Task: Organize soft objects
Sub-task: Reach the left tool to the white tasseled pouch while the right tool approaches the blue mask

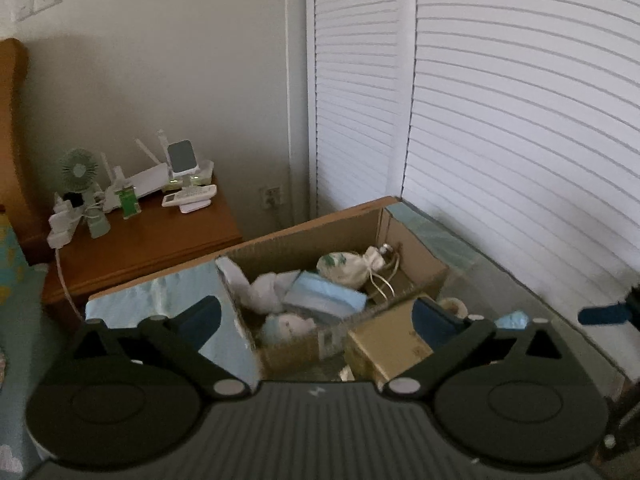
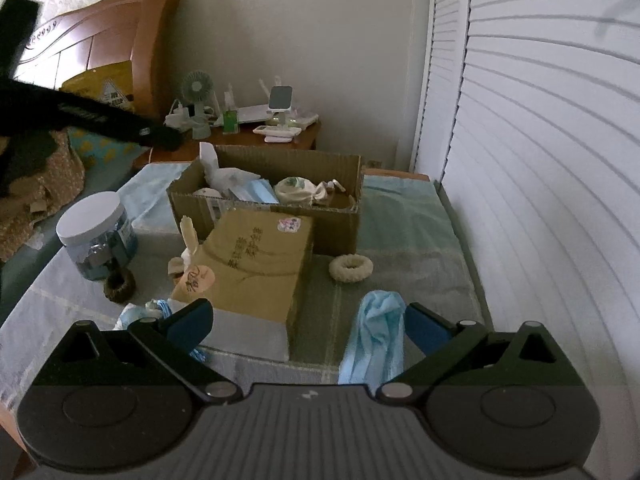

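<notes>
Gaping wide w/ nothing gripped – both tongs, left (image 1: 316, 316) & right (image 2: 308, 320) – tan box (image 2: 256, 256) print illegible.

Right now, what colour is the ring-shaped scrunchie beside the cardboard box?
Cream ring-shaped scrunchie; clearest in the right wrist view.

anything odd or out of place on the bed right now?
Several soft items lie outside the cardboard box: a crumpled blue cloth between the open right tongs, a cream scrunchie and a dark scrunchie on the sheet. A tan flat box leans tilted against the cardboard box.
</notes>
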